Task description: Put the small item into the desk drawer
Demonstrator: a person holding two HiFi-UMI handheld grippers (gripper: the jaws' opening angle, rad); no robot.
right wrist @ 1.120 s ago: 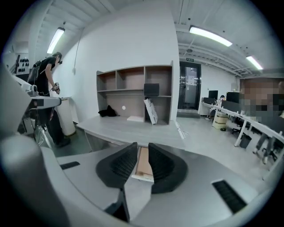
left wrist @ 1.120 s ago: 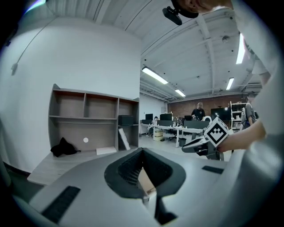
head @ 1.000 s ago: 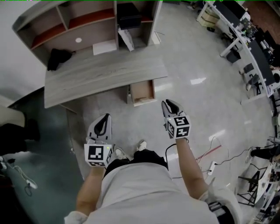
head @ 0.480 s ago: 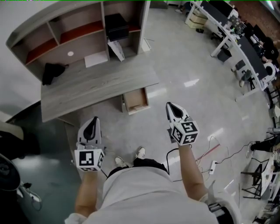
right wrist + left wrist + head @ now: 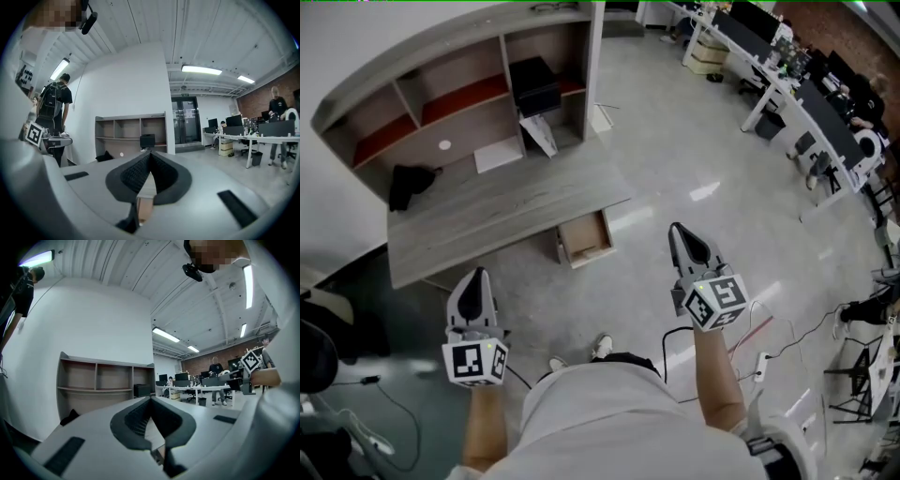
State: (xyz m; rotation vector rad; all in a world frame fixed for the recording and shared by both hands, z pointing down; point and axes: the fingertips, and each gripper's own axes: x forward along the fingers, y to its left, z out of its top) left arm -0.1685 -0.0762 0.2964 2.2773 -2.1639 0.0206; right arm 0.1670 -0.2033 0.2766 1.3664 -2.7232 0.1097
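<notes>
Both tools are further back from the open drawer [image 5: 586, 237] than a second ago, and wider apart. The left tool [image 5: 474, 277] has slid out to the left of the drawer, short of the counter's [image 5: 487, 211] front edge. The right tool [image 5: 681, 231] is off to the drawer's right, over the pale floor [image 5: 712, 141]. Each is held about level, and neither touches the drawer or the counter.

The left tool's jaws are pressed together tip to tip with nothing between them. The right tool's jaws are likewise closed and empty.

The drawer stands pulled out under the counter's right end. I cannot tell where the small item is. The drawer is too far off to show whether it lies inside.
</notes>
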